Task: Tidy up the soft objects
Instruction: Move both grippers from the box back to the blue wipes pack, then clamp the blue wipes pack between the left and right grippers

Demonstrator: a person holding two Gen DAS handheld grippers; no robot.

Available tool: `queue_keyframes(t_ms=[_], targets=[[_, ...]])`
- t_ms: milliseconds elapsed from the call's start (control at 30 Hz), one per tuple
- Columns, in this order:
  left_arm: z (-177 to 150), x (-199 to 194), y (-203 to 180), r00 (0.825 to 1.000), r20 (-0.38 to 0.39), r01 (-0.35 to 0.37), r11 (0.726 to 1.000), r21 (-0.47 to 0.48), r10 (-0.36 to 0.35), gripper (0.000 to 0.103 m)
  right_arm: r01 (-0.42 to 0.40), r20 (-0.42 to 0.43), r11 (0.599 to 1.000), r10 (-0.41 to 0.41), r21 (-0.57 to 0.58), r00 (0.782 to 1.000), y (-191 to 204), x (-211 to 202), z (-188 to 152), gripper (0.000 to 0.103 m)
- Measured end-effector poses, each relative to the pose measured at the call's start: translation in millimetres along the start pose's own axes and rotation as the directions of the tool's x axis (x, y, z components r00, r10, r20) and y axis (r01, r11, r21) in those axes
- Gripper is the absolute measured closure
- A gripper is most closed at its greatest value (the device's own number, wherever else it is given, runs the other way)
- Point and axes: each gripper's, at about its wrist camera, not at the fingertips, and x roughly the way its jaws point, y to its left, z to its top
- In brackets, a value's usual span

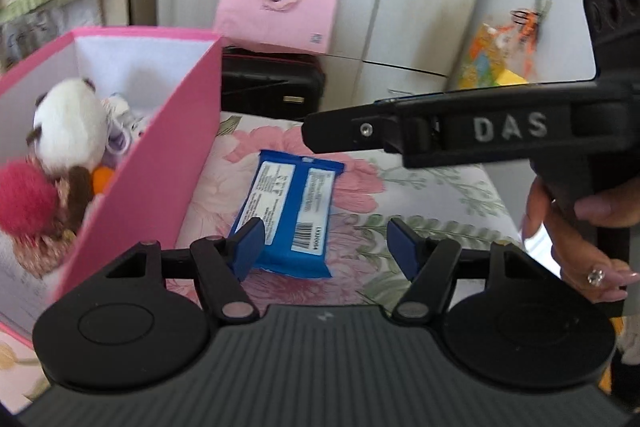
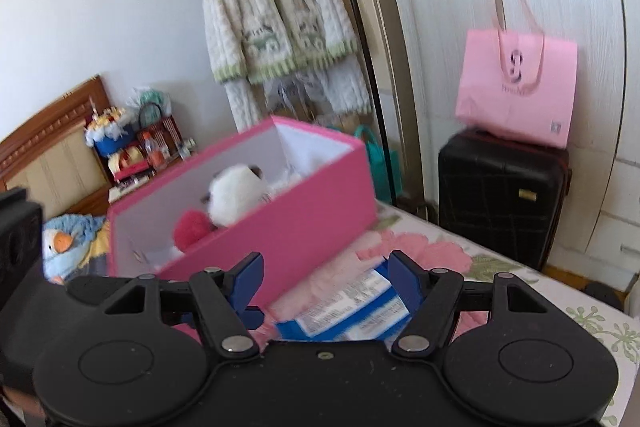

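Note:
A blue packet (image 1: 288,211) with white labels lies on the floral bedspread (image 1: 420,195), just right of an open pink box (image 1: 160,155). In the box are a white plush toy (image 1: 68,127), a red fluffy ball (image 1: 24,199) and other soft toys. My left gripper (image 1: 326,247) is open just above the packet's near end, its left pad over the packet's edge. My right gripper (image 1: 320,135) reaches in from the right, above the packet. In the right wrist view my right gripper (image 2: 326,279) is open, with the packet (image 2: 352,311) below it and the pink box (image 2: 300,219) ahead.
A pink paper bag (image 2: 516,91) stands on a black suitcase (image 2: 500,195) by the white wardrobe. A cream cardigan (image 2: 276,27) hangs behind the box. A blue duck plush (image 2: 64,239) lies by the wooden headboard (image 2: 48,155). A hand (image 1: 580,239) holds the right gripper.

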Motion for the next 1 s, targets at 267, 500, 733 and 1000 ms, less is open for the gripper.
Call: queue_keyframes(t_ms=[267,500,733,1000], targets=[[-18.8,24.7,9.3,0.995,0.022,-0.095,0.991,-0.093,0.097,0.037,-0.034,-0.085,0.998,0.03,-0.046,0.996,-35.3,46.3,-10.2,0.029],[-22.9,27.7,21.1,0.991,0.002,-0.129,0.973,-0.193,0.132,0.037,-0.041,-0.185,0.999,0.035,-0.028,0.982,-66.8,86.8,-9.3,0.03],[-24.5,33.9,34.3,0.996,-0.016,-0.093,0.958,-0.271,0.093,0.037,-0.115,-0.21,0.991,0.126,0.063,0.969,-90.3,95.9,-12.6,0.048],[-27.4,39.1,36.8,0.999,0.043,0.031,0.957,-0.289,-0.02,0.055,-0.104,-0.207,0.988,0.126,0.114,0.97,-88.5,60.5,-37.9,0.073]])
